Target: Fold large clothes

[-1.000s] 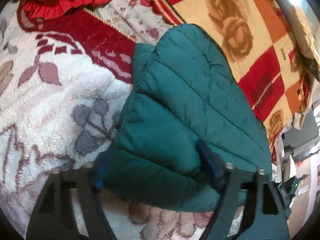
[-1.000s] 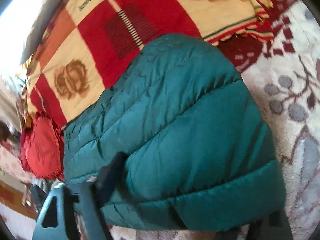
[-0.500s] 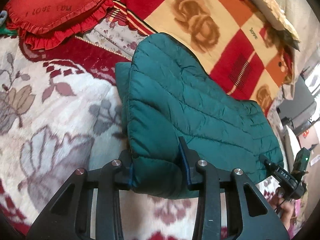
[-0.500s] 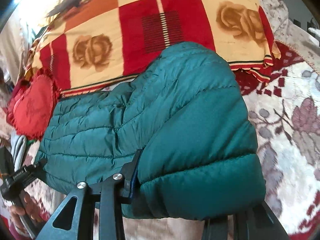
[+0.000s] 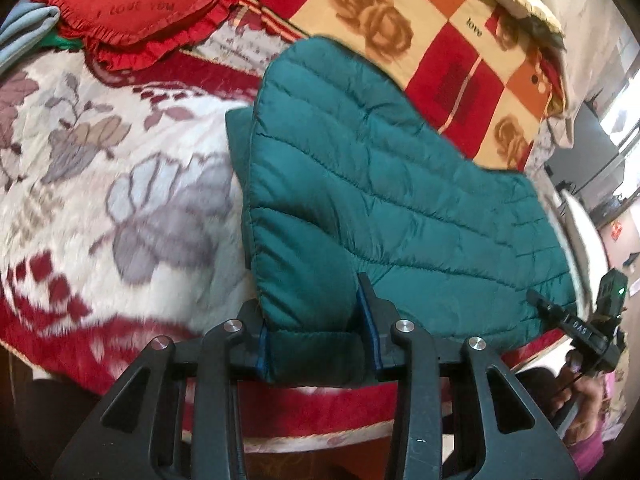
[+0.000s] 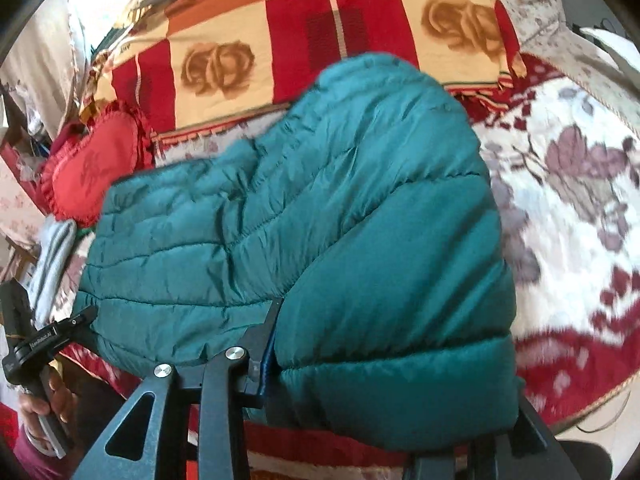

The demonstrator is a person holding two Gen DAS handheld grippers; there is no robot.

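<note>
Now my left gripper is clamped on a near corner of the green puffer jacket, the padded hem bulging between the two blue-lined fingers. A second ago those jaws stood wide around the fabric without pressing it; they have since closed and held. My right gripper has done the same at the other near corner: its left finger bites into the quilting, while the other finger is hidden under the thick hem, so I judge that grip mostly from how the fabric bunches.

Outward from the tools, the jacket stretches away from me across the fleecy floral blanket, its far edge reaching over the checked rose-print quilt. In each view I see the opposite gripper at the other corner, with the hand around its handle. Compared with a second ago, both cameras have pulled back and risen a little, so far more of the jacket shows and the near edge looks lifted off the blanket.

I take this as the start of a fold: both corners secured, the edge ready to be carried over the body of the jacket. A red heart cushion sits beyond, well clear.
</note>
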